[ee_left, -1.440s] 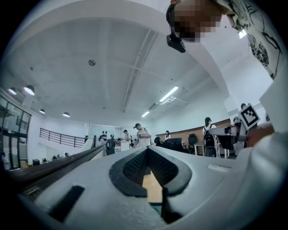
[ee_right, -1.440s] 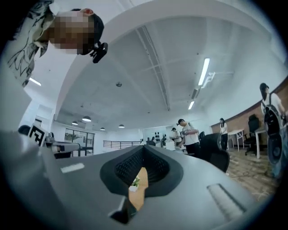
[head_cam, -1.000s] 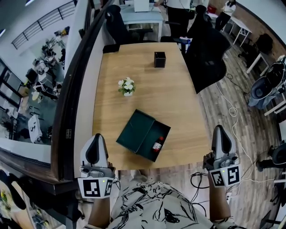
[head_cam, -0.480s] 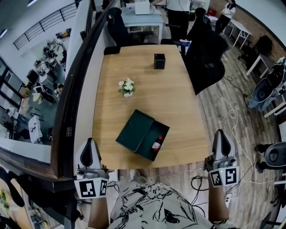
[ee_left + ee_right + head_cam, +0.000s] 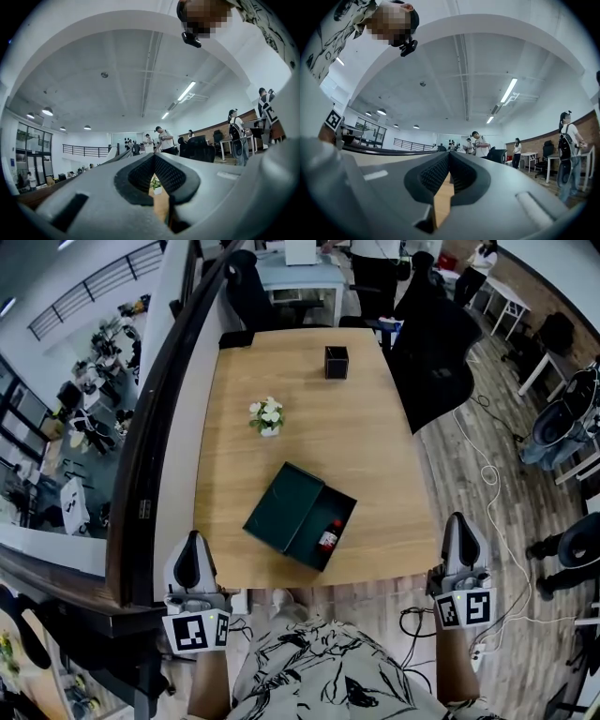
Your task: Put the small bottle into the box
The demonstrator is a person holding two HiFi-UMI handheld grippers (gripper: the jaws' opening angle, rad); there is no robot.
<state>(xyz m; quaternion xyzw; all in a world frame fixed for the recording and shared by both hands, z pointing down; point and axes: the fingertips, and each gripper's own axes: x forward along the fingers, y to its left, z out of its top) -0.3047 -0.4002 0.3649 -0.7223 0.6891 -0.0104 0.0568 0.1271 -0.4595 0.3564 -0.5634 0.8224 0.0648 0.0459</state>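
**Small bottle** [image 5: 329, 538]: red body, dark cap. It lies on its side in the open tray of the box, toward the tray's near end. Nothing grips it, so the placement looks done.

**Box** [image 5: 343, 499]: dark green, set askew on the near half of the table [image 5: 309, 442]. Its lid [image 5: 283, 506] lies flat against the tray's left side. Whether it is hinged or loose cannot be told. Laid aside like this, it leaves the tray clear for access from above.

**Left gripper** [image 5: 192, 542]: off the table's near-left corner. Its jaws are pressed together on nothing. In the left gripper view only tabletop shows through the slot beneath the meeting pads.

**Right gripper** [image 5: 459, 524]: off the near-right corner, above the floor. Its jaws are likewise closed and empty.

Both grippers sit well apart from the box, one on each side of the person's patterned shirt. This is probably a parked posture after the delivery. Lowering the lid is perhaps the only step left.

**Sundries**: a flower pot [image 5: 268, 417] at mid-table and a black cube container [image 5: 336, 362] near the far edge. Neither plays a part in the task.
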